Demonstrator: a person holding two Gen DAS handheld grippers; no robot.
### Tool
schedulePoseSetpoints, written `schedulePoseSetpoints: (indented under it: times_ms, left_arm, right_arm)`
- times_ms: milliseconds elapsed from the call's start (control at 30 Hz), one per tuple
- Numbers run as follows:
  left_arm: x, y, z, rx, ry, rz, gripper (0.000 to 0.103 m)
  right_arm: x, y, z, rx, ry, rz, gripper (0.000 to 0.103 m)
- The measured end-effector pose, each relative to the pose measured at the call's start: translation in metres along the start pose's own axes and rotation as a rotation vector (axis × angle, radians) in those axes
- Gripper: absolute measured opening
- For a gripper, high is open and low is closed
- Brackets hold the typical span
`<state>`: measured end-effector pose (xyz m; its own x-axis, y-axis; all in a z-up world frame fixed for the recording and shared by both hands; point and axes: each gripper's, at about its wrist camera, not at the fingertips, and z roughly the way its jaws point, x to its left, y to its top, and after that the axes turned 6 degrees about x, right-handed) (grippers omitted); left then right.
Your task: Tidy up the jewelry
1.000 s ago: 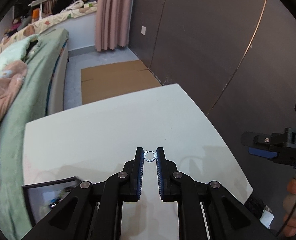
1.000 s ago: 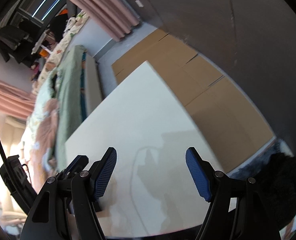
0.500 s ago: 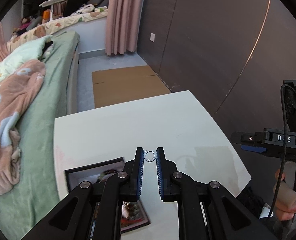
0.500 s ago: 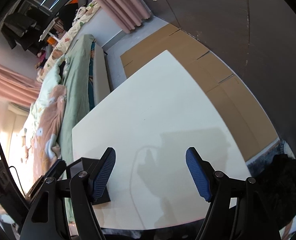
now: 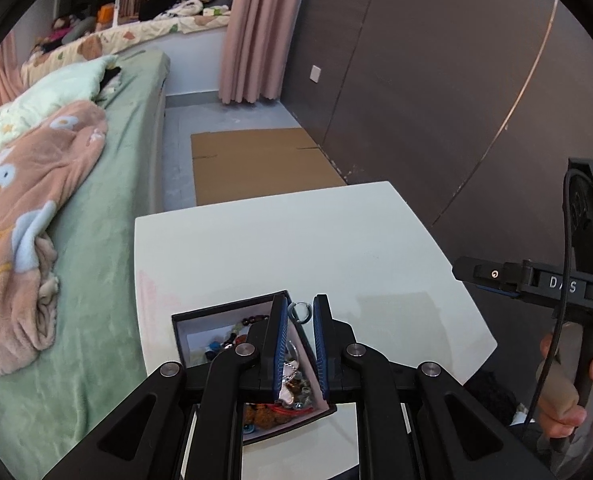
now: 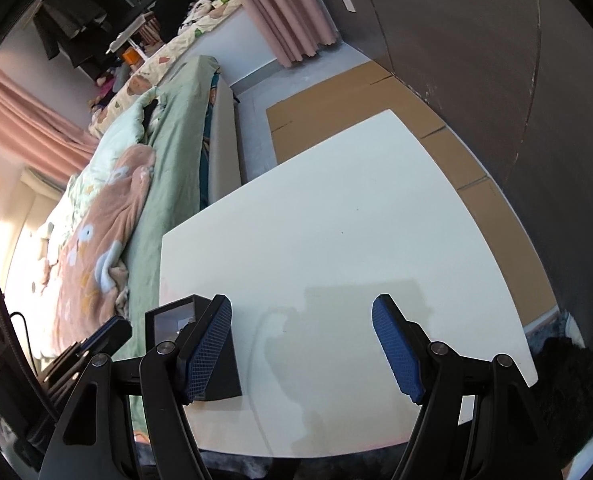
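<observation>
Between the blue pads of the left hand-held gripper (image 5: 300, 312), a small silver hoop ring (image 5: 299, 311) is sitting pinched at the very fingertips, jaws nearly closed on it and hanging above the open black jewelry box (image 5: 232, 322). Box is resting on the white worktop (image 5: 336, 248), already holding beads and chain pieces. Judging the ring: very light, rigid, smooth metal, so it's likely slipping or rotating if the pinch loosens; holding across its outer rim looks right, releasing low over the box to avoid a bounce-out. Right hand-held gripper (image 6: 302, 344) is hovering wide open, holding nothing, just beside the box's near wall. Bed (image 5: 108, 208) is lying left of the worktop.
</observation>
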<state>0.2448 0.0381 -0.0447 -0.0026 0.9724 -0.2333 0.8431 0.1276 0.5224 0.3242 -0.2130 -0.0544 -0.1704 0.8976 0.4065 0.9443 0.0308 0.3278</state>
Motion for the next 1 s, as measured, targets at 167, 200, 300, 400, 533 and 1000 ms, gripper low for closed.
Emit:
schedulePoseSetpoints:
  times_ms: [167, 200, 300, 400, 533, 1000]
  left_arm:
    - [0.011, 0.000, 0.002, 0.038, -0.027, -0.031, 0.026]
    - [0.012, -0.001, 0.002, 0.040, -0.024, -0.035, 0.038]
    - [0.015, -0.001, -0.004, 0.021, -0.026, -0.048, 0.061]
    - [0.018, 0.000, -0.010, 0.007, -0.023, -0.058, 0.068]
    - [0.027, 0.000, -0.014, 0.011, -0.012, -0.095, 0.073]
    - [0.029, -0.021, -0.057, -0.053, 0.023, -0.104, 0.102]
  right_arm:
    - [0.004, -0.001, 0.002, -0.005, -0.010, -0.008, 0.073]
    - [0.005, 0.000, 0.002, -0.005, -0.008, -0.008, 0.073]
    - [0.010, -0.003, 0.002, -0.012, -0.004, -0.020, 0.073]
    - [0.017, -0.005, 0.000, -0.021, 0.004, -0.043, 0.073]
    - [0.031, -0.010, -0.002, -0.030, 0.022, -0.084, 0.073]
    - [0.067, -0.036, -0.043, -0.086, -0.009, -0.169, 0.077]
